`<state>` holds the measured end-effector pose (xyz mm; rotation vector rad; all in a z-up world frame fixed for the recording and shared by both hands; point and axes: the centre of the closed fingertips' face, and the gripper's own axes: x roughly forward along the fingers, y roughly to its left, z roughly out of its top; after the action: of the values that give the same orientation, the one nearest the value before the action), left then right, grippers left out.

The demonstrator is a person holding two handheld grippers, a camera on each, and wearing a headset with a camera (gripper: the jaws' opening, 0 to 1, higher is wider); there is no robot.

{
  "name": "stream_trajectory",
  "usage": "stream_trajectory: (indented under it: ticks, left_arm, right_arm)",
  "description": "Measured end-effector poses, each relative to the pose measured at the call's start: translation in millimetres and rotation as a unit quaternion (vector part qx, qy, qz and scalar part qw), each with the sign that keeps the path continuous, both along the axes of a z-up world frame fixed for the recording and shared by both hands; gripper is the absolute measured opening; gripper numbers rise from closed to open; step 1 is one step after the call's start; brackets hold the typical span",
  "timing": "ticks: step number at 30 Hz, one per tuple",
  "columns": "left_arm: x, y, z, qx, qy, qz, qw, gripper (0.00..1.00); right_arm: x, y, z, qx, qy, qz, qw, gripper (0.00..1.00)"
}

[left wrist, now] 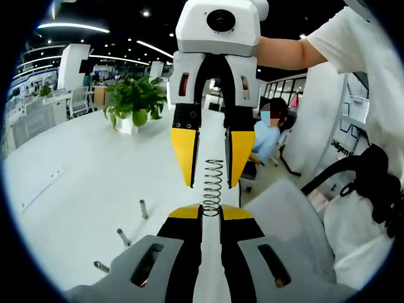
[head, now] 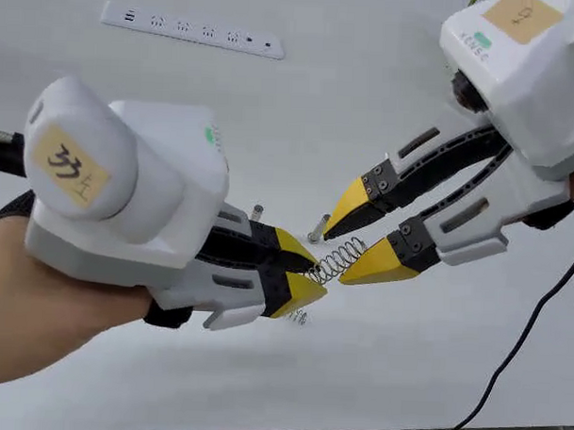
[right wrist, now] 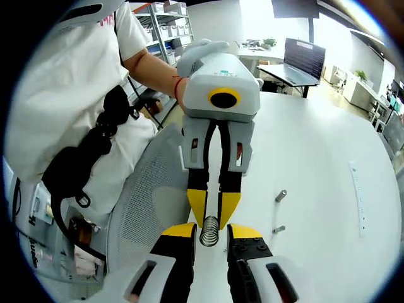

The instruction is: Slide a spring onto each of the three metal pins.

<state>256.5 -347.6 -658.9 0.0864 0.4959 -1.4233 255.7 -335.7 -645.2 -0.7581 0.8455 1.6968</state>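
Note:
A small steel spring [head: 347,252] is held off the table, my left gripper [head: 311,275] shut on one end of it. My right gripper [head: 335,257] comes in from the upper right, open, its yellow fingers on either side of the spring's free end. In the left gripper view the spring [left wrist: 213,180] rises from my shut jaws between the other gripper's spread fingers [left wrist: 185,154]. The right gripper view shows the spring [right wrist: 209,231] end-on between my own open jaws. Two metal pins [head: 257,212] [head: 318,228] stand behind the tips. Three pins [left wrist: 143,208] show in the left gripper view.
A second small spring [head: 298,316] lies on the white table [head: 366,105] under my left gripper. A white power strip [head: 192,30] lies at the far left. A black cable [head: 523,341] runs along the right edge. A mesh chair [right wrist: 139,208] stands beside the table.

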Motion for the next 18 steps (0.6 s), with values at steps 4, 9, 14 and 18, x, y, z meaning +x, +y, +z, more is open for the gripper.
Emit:
stream_trajectory:
  ticks: [4, 9, 14, 18]
  left_arm:
    - [0.3, 0.5, -0.1, -0.002, 0.001, 0.002, 1.0000, 0.06]
    - [0.5, 0.6, -0.2, -0.005, 0.003, 0.003, 1.0000, 0.06]
    - [1.1, 0.7, -0.7, -0.005, 0.004, 0.005, 1.0000, 0.06]
    - [1.3, 0.7, -0.7, -0.007, 0.005, 0.006, 1.0000, 0.06]
  right_arm:
    - [-0.7, -3.7, -3.5, -0.009, -0.002, 0.009, 0.9999, 0.12]
    - [-7.1, 3.4, -4.4, -0.015, -0.002, 0.014, 0.9998, 0.10]
    - [-5.6, 2.6, -4.6, -0.014, -0.003, 0.015, 0.9998, 0.07]
    - [-2.2, -0.4, -4.9, -0.013, -0.004, 0.013, 0.9998, 0.07]
